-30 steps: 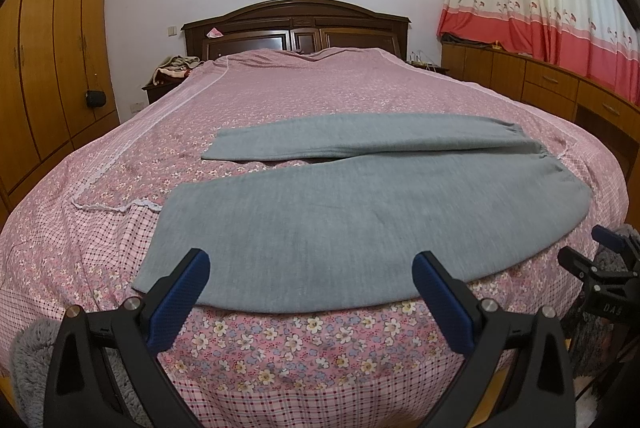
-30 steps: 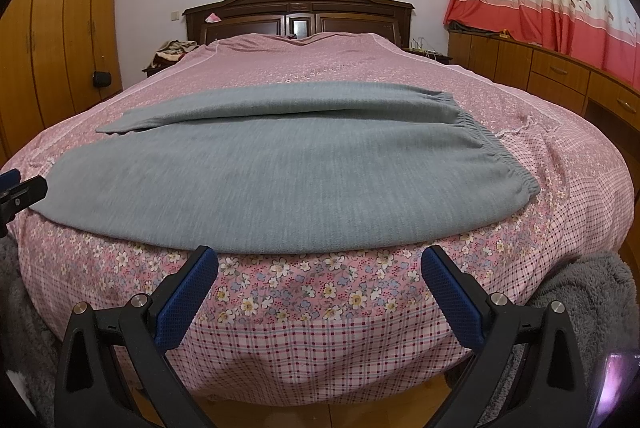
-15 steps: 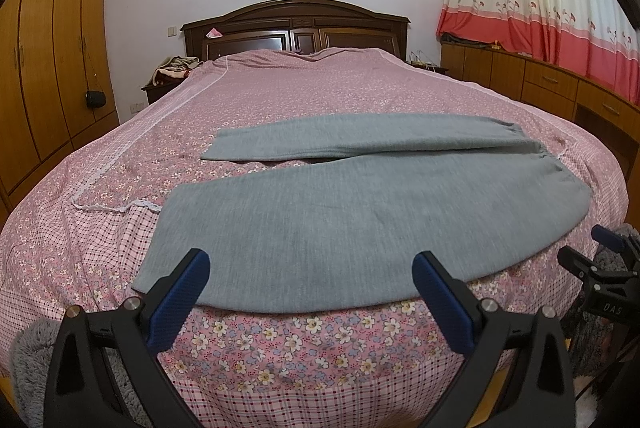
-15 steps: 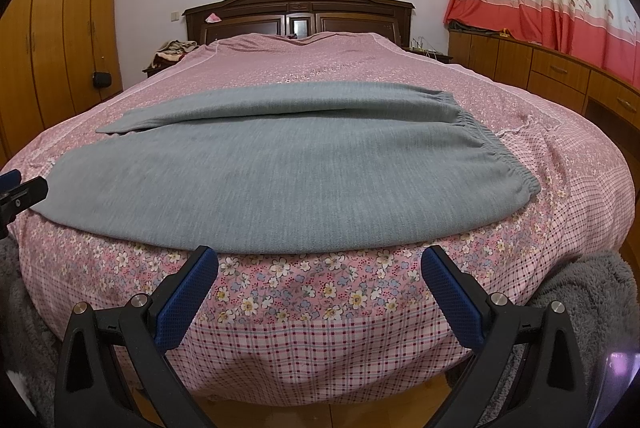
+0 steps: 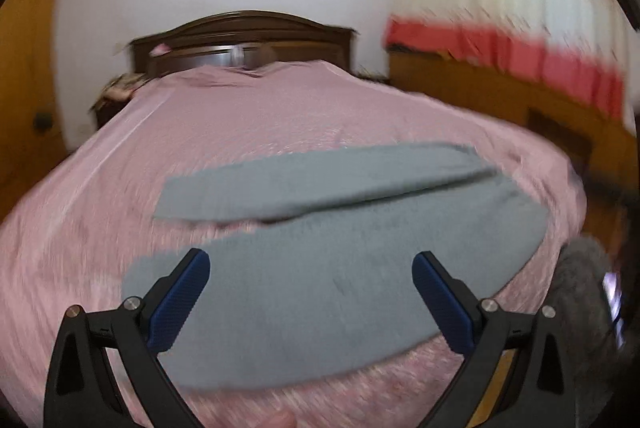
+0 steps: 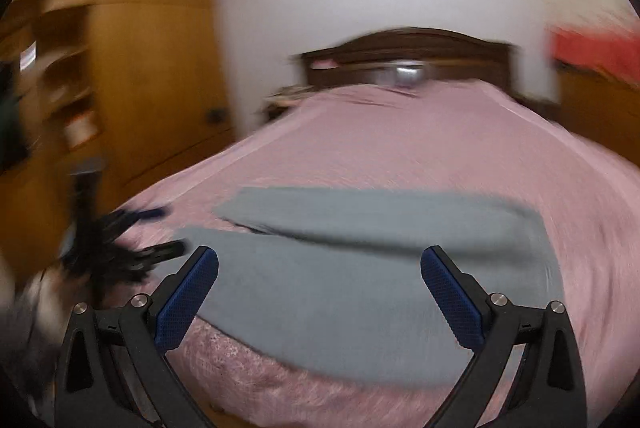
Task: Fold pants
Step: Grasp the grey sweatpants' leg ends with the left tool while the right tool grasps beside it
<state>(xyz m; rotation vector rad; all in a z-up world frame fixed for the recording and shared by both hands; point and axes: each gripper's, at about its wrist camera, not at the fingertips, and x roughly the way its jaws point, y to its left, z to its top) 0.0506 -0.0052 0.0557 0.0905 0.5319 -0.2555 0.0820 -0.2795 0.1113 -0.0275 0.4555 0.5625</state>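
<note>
Hovering over the near edge of the bed point(image 5: 280, 131), the left tongs point(image 5: 310, 288) stand wide apart at the bottom of the left wrist view, with nothing between the blue pads. The grey pants point(image 5: 340, 268) lie flat across the lower middle of the frame on the pink floral bedspread, one leg behind the other, cuffs toward the left and the waistband toward the right. The knit looks soft, light and limp, so it should drape and sag wherever it is lifted; the firmer places to pinch are probably the waistband and the cuff hems, taken at an edge instead of the flat middle. The whole picture is smeared by motion, so fine folds cannot be made out.

In the right wrist view the right tongs point(image 6: 320, 282) are likewise spread wide and empty, low in the frame above the pants point(image 6: 360, 292). This view alone shows the left tongs point(image 6: 144, 232) from outside, a dark blur at the left edge beside the cuff end, apparently open. The left view, in turn, shows the curtain point(image 5: 520, 39) at upper right more fully.
</note>
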